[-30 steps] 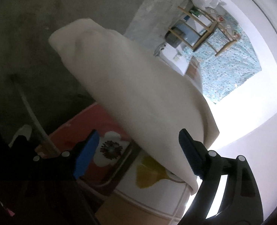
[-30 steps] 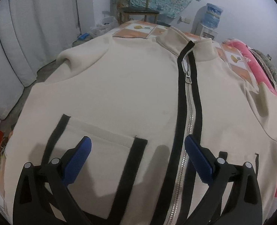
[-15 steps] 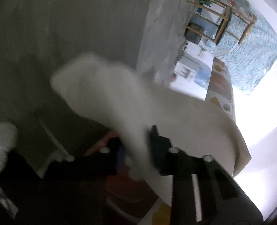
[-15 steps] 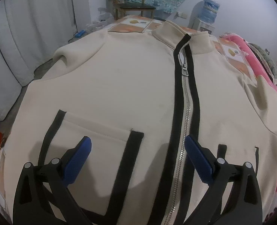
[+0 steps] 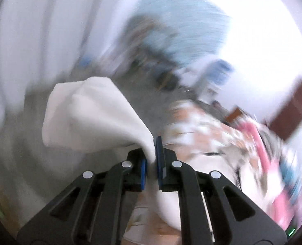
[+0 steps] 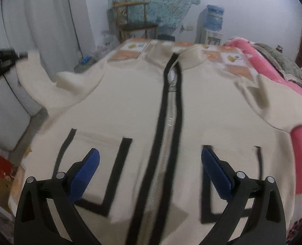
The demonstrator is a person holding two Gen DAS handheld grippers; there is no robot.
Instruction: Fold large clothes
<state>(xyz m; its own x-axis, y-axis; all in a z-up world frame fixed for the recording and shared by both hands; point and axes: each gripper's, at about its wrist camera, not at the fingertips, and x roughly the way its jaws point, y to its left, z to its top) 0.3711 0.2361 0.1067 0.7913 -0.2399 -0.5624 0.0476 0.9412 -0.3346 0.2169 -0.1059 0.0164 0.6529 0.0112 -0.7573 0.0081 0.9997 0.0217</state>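
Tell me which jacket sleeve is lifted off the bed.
The sleeve at the picture's left, pinched in the left tool; the other sleeve lies flat on the bed.

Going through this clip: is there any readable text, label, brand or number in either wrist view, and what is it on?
None can be read.
Water dispenser: any label is too small and blurred.
Cream jacket: no print or tag is visible.
Patterned bed cover: pictures only, no letters.
Left wrist view: motion blur hides any background text.

Heavy motion blur — blown-out glare
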